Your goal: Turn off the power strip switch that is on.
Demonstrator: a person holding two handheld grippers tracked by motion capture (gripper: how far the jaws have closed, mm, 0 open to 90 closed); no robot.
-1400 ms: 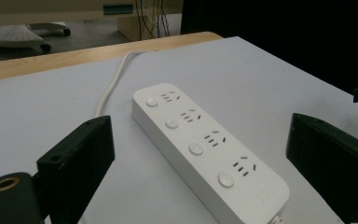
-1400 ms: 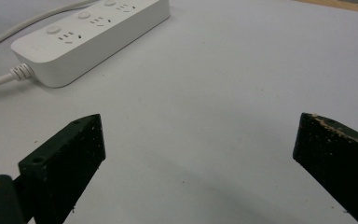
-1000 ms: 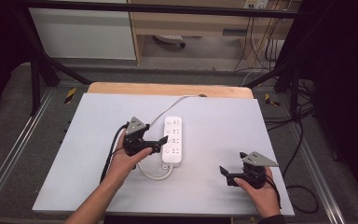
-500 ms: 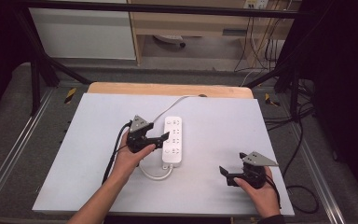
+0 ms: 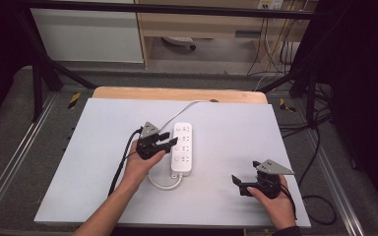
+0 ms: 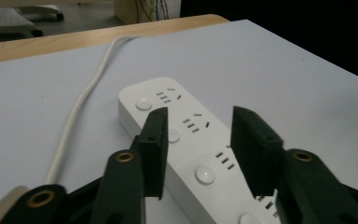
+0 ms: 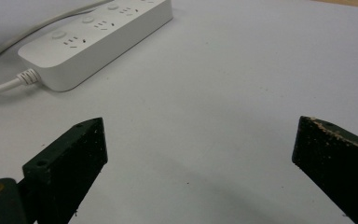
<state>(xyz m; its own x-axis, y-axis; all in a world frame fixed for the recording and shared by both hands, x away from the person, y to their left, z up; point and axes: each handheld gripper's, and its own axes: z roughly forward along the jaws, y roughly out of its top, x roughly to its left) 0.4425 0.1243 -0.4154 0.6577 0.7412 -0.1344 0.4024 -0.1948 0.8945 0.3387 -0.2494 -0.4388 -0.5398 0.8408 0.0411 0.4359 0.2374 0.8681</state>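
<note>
Lying flat near the centre of the white table top (image 5: 88,147): one white power strip (image 5: 183,149), long axis running roughly 12 to 6 o'clock in the high view, round switch buttons and socket slots facing up. White cable (image 5: 189,107) leaving toward 12 o'clock over the far wooden edge; a second loop of cord curling out at the 6 o'clock end. Left gripper (image 5: 165,141) at the strip's 9 o'clock side, jaws parted moderately, tips hovering over the near long edge and top face, gripping nothing. Right gripper (image 5: 237,184) well apart at 4 o'clock of the strip, jaws spread wide, empty, low over bare table. Handling, judged: rigid moulded plastic shell, light to moderate in weight, smooth and likely slippery on the glossy top. Best hold probably across the narrow width, on the two long side walls near mid-length. Trailing cable likely to drag and resist any lift or slide.
</note>
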